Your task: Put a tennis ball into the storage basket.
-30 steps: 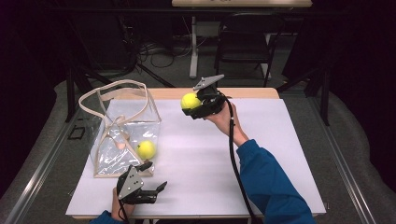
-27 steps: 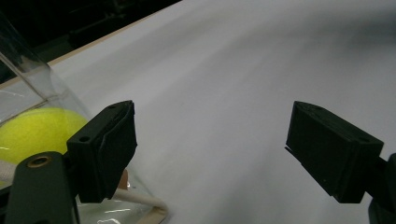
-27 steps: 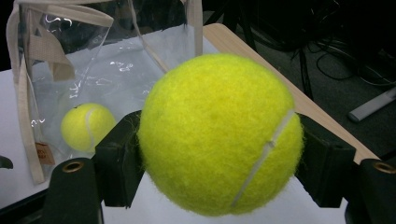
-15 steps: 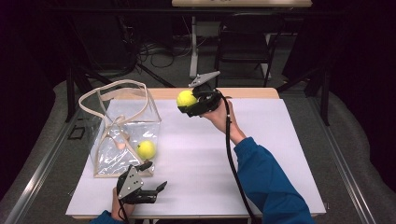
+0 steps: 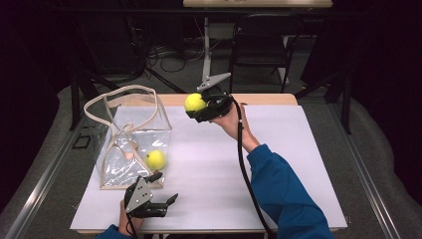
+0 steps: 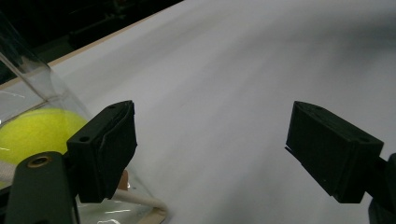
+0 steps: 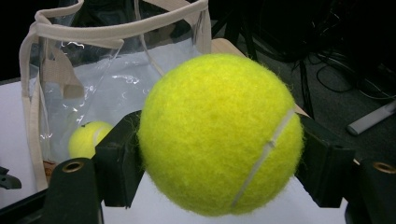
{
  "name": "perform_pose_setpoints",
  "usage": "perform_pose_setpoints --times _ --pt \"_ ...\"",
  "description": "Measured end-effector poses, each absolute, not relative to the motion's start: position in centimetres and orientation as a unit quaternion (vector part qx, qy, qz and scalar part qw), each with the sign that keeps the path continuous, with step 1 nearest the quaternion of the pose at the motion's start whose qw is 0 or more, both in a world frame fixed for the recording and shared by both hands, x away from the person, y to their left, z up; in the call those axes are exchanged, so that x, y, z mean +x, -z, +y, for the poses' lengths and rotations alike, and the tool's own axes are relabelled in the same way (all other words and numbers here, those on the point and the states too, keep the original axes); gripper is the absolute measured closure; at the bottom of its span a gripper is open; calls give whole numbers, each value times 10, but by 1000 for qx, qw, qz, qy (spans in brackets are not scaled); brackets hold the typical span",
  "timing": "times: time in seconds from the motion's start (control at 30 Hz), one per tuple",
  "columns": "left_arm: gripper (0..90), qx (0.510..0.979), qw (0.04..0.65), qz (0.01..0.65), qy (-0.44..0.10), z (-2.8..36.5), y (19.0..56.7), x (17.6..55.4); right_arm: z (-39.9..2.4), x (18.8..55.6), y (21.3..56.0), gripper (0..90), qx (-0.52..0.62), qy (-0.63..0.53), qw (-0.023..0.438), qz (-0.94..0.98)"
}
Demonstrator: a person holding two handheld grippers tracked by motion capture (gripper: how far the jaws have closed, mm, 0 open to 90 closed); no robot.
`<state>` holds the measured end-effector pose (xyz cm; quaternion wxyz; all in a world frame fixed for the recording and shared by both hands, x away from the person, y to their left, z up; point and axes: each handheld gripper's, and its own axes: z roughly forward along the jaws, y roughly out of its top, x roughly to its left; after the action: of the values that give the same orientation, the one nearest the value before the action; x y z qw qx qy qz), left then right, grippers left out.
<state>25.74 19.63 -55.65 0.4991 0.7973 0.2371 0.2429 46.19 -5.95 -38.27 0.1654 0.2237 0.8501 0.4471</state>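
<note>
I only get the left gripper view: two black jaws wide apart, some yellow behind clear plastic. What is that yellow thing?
Observer: A tennis ball lying inside a clear bag with beige handles.
Operator: Is that the only ball?
Observer: No, the right gripper is shut on a second ball.
Operator: Where is that one?
Observer: Held above the table, near its far edge, to the right of the bag's open top.
</note>
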Motion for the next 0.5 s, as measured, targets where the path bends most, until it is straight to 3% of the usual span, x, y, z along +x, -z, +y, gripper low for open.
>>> perform_pose_setpoints --times 0.5 --pt "159 797 499 237 -243 196 557 257 -52 462 375 262 217 -451 167 849"
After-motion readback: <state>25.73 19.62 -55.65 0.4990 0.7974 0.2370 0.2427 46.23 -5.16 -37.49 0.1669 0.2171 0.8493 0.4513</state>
